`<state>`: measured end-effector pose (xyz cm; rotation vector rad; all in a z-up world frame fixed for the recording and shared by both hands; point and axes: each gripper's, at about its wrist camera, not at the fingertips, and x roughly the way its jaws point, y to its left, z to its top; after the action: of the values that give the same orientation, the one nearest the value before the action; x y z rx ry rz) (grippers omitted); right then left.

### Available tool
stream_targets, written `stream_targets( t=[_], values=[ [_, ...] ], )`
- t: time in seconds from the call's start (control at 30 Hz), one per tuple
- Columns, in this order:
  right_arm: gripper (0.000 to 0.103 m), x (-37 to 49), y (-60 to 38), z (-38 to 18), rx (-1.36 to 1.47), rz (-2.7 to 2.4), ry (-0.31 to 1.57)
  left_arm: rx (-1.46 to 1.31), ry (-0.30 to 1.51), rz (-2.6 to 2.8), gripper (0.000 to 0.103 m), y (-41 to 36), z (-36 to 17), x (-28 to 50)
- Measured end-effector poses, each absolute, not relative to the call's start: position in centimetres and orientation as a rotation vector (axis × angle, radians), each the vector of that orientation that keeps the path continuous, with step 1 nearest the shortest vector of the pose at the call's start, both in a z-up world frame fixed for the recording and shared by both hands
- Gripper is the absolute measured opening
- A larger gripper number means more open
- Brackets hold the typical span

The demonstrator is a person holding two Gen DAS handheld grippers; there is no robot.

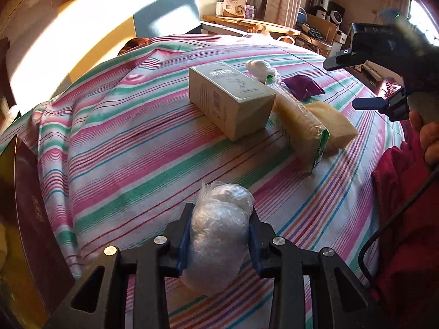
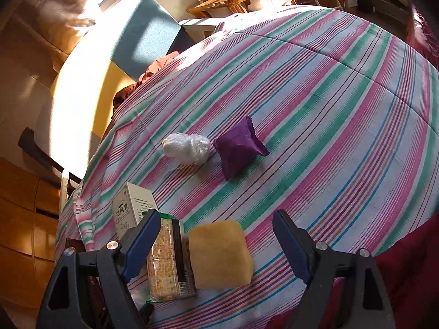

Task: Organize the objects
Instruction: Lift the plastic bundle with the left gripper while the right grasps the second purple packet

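My left gripper [image 1: 221,211] is shut on a bundle wrapped in clear plastic [image 1: 219,233], low over the striped bedsheet [image 1: 123,150]. Further back lie a pale green box [image 1: 230,98], a cracker packet [image 1: 299,120], a yellow spongy block [image 1: 334,123], a white wrapped bundle [image 1: 260,68] and a purple packet [image 1: 301,85]. My right gripper [image 1: 340,85] hovers open at the right. In its own view the right gripper [image 2: 216,219] stands open above the yellow block [image 2: 219,255] and the cracker packet [image 2: 167,260], touching neither. The white bundle [image 2: 186,148] and purple packet [image 2: 238,148] lie beyond it, and the box [image 2: 131,208] is to the left.
A dark red book cover [image 1: 35,219] stands at the bed's left edge. A person's hand [image 1: 428,137] and red sleeve [image 1: 406,205] fill the right side. Wooden shelves with boxes [image 1: 236,2] stand behind the bed. Bare sheet [image 2: 343,109] spreads to the right.
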<state>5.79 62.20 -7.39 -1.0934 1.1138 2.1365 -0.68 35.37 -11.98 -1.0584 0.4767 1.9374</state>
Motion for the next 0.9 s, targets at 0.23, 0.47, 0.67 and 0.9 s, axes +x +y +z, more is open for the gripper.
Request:
stream_targets(
  t=[0.23, 0.47, 0.67, 0.9],
  values=[
    [0.085, 1.9, 64.3, -7.4, -1.243, 2.099, 0.869, -1.035, 0.462, 1.946, 0.037, 34.7, -12.1, -0.4],
    [0.085, -1.3, 66.9, -9.0, -1.291, 2.055, 0.777, -1.043, 0.416, 1.945, 0.038, 34.4, -12.2, -0.7],
    [0.085, -2.4, 66.9, -10.2, -1.316, 2.066, 0.724, -1.05, 0.399, 1.944, 0.038, 34.4, -12.3, -0.9],
    [0.053, -3.1, 66.6, -11.7, -1.406, 2.027, 0.596, -1.054, 0.399, 1.966, 0.038, 34.6, -12.3, -0.7]
  ],
)
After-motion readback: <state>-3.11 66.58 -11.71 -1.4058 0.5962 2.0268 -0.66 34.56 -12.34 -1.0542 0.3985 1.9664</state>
